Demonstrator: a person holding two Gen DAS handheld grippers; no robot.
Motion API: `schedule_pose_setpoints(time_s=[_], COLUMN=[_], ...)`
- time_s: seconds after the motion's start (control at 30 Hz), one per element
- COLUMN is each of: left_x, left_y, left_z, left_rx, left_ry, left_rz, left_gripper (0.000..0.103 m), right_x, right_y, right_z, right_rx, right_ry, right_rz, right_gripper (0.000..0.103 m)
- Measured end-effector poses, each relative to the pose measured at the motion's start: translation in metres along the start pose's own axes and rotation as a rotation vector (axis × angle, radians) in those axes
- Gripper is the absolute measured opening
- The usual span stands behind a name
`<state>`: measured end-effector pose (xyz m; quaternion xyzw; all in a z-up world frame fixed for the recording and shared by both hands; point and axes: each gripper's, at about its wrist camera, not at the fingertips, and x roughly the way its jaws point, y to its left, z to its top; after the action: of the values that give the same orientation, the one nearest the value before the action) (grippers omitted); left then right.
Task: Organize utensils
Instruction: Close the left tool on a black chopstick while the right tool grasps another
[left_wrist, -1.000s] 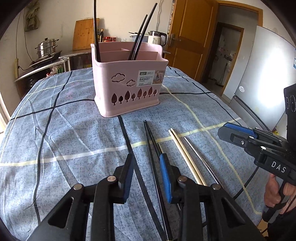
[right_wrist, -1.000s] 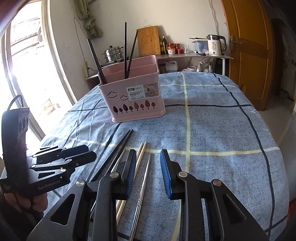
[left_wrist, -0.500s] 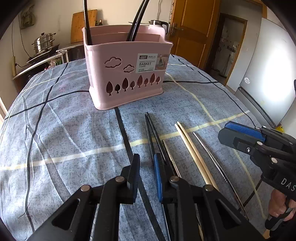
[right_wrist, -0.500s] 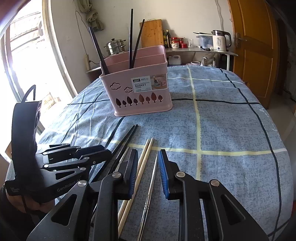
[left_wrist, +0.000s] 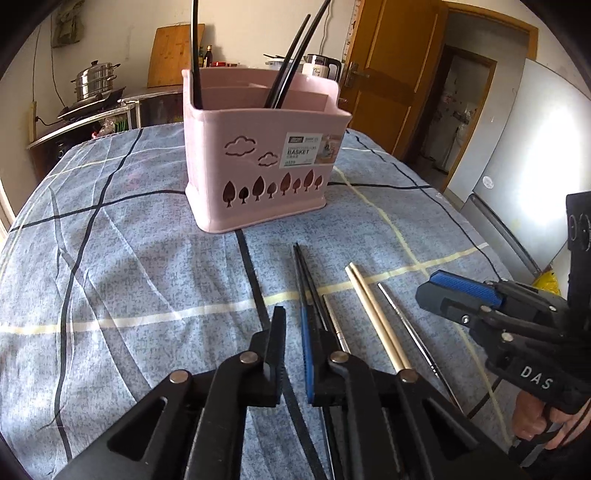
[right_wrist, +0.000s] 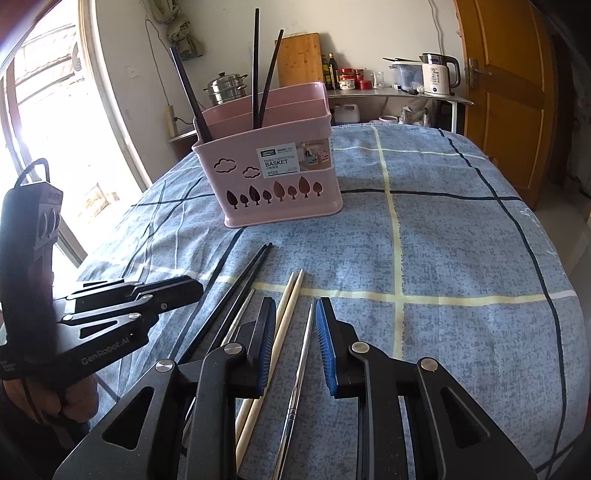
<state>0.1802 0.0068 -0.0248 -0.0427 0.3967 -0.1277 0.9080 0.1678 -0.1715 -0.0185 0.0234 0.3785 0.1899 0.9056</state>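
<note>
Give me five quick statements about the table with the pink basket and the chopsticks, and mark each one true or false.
1. The pink basket stands upright on the checked cloth. True.
2. The basket holds no chopsticks. False: three black chopsticks stand in it.
3. A pair of pale wooden chopsticks lies on the cloth between the black pair and a metal chopstick. True.
4. The right gripper is clamped shut on the metal chopstick. False: its fingers stand apart, with that chopstick lying on the cloth between them.
5. The left gripper holds a spoon. False: it is open and holds nothing; no spoon is in view.
</note>
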Motion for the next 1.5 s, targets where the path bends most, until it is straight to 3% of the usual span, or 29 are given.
schedule_pose_setpoints(time_s=[0.47, 0.6, 1.0, 1.13, 1.5], left_x=[0.023, 0.020, 0.000, 0.001, 0.025], left_y=[-0.017, -0.006, 0.045, 0.062, 0.076], left_z=[-0.009, -0.008, -0.015, -0.010, 0.020], left_rx=[0.088, 0.042, -0.088, -0.135, -0.141], left_ry=[0.071, 0.072, 0.084, 0.096, 0.129], left_rz=[0.052, 0.065, 0.160, 0.147, 0.146], left_gripper=[0.017, 0.009, 0.009, 0.009, 0.013], right_x=[0.001, 0.000, 0.016, 0.036, 0.080], right_y=[-0.005, -0.004, 0.017, 0.023, 0.027], right_z=[-0.002, -0.001, 0.016, 0.021, 0.040], right_rx=[0.022, 0.016, -0.027, -0.037, -0.033], right_ry=[0.004, 0.003, 0.023, 0.069, 0.161], right_rz=[0.004, 0.006, 0.036, 0.049, 0.051], right_gripper=[0.024, 0.024, 0.024, 0.024, 0.024])
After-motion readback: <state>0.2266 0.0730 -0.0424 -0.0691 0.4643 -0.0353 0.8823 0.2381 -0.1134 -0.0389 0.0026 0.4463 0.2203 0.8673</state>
